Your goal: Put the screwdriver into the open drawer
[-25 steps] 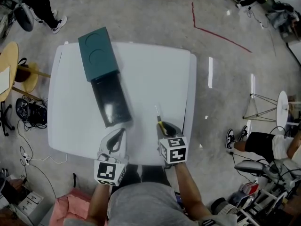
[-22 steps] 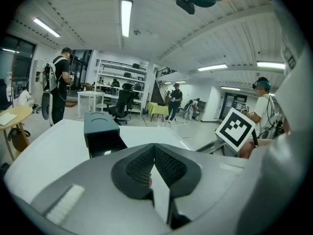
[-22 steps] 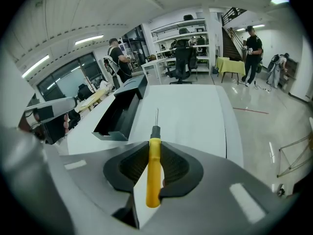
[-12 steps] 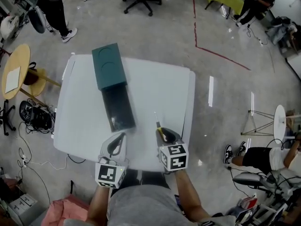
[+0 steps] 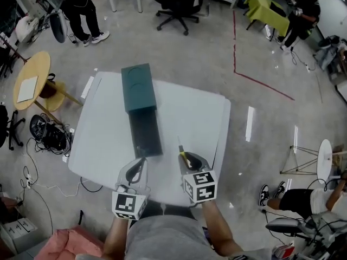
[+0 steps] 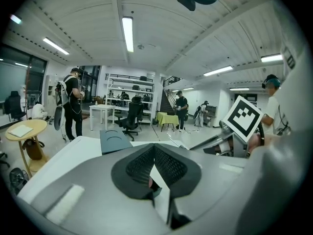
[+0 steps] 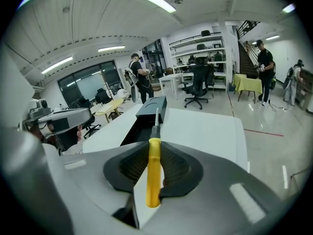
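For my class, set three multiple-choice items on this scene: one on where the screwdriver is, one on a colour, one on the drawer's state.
1. Where is the screwdriver?
A in the drawer
B in the left gripper
C in the right gripper

2. What colour is its handle?
A red
B yellow
C blue

3. The drawer is:
A open
B shut
C upside down

Key:
1 C: the right gripper's jaws clamp the handle, while the left gripper is shut on nothing.
2 B: the handle shows yellow between the jaws.
3 A: the drawer's dark inside lies bare in the head view.
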### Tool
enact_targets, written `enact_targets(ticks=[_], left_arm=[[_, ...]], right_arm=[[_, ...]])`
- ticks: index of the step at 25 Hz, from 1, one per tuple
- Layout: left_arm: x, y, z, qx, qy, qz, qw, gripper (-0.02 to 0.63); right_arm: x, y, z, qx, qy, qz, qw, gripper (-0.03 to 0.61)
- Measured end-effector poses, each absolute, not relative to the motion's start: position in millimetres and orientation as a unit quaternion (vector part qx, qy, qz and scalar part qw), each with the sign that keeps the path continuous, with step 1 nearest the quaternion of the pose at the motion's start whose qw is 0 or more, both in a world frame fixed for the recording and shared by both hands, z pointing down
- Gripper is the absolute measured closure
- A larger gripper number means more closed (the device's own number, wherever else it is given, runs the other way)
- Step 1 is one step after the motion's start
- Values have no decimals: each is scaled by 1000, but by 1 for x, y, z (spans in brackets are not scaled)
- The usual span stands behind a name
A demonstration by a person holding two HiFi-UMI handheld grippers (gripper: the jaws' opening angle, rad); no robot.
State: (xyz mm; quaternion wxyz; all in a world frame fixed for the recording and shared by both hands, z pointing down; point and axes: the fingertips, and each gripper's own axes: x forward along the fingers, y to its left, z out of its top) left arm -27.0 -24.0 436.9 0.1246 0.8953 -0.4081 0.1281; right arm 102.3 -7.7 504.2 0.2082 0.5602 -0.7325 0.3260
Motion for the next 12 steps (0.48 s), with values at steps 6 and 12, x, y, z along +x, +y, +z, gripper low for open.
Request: enact_targets(ticks=[6, 12], left_arm=[[-38, -21, 427, 884, -436, 118, 119, 603], [-48, -17, 425, 870, -466, 114, 118, 603]], right_arm=[[84, -15, 494, 536, -757, 315, 204, 503], [70, -20, 486, 510, -779, 306, 199, 503]])
